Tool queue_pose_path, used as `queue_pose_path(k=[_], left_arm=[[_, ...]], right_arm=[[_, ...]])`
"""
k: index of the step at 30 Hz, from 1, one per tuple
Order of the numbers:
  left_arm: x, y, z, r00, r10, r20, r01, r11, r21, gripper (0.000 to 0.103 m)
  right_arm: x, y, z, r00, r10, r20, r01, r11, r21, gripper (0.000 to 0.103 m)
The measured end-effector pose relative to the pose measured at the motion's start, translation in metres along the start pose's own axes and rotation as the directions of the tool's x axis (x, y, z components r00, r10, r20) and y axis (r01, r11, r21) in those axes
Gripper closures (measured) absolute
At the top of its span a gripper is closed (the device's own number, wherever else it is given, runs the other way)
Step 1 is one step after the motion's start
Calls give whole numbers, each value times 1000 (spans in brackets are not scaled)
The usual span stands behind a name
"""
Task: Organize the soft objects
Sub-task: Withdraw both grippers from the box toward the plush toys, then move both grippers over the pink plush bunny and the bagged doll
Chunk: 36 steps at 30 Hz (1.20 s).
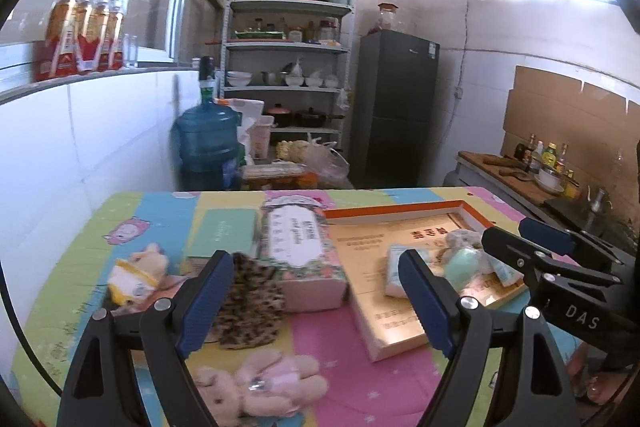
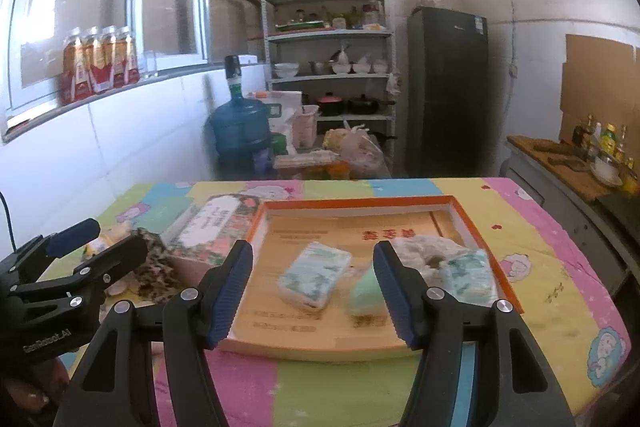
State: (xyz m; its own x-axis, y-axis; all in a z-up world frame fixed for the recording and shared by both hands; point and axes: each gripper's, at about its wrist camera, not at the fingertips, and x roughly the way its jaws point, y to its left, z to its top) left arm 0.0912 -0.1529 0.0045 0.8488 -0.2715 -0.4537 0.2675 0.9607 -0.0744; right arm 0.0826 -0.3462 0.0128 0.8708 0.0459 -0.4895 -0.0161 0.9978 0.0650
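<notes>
On the near left of the table, the left gripper [image 1: 316, 301] hovers wide open and empty above the leopard-print soft thing [image 1: 250, 301], a pink plush bear [image 1: 260, 385] nearer. Best to drop straight, pinch 1 item mid-body and carry it right into the orange-rimmed tray [image 2: 486, 247]. The right gripper [image 2: 314, 295] hangs open, empty, probably clear of the tissue pack [image 2: 314, 277]

I'm working in a home kitchen: a metal shelf rack [image 2: 330, 59] stacked with bowls and pots, a dark fridge [image 2: 448, 87], a water jug [image 2: 240, 129], and a counter [image 1: 516, 175] with oil bottles [image 1: 550, 153] and a chopping board.
</notes>
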Motion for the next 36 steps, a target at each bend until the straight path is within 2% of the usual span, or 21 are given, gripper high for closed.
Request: queue_pose_path(k=[10,19,36], left_arm=[[-22,36,-3,999,40,15,-40,999,-7,19],[-40,69,-12,997,68,27,-66,996,-52,19],[-73,141,-29,981,188,44,-180,973,-143,19]], right_arm=[[-3,44,1,999,31,19,-30,999,-20,38],[-7,75,-2,998,62,18,-61,997,-49,38],[1,138,-7,987,163,1,-162,981,-107,38]])
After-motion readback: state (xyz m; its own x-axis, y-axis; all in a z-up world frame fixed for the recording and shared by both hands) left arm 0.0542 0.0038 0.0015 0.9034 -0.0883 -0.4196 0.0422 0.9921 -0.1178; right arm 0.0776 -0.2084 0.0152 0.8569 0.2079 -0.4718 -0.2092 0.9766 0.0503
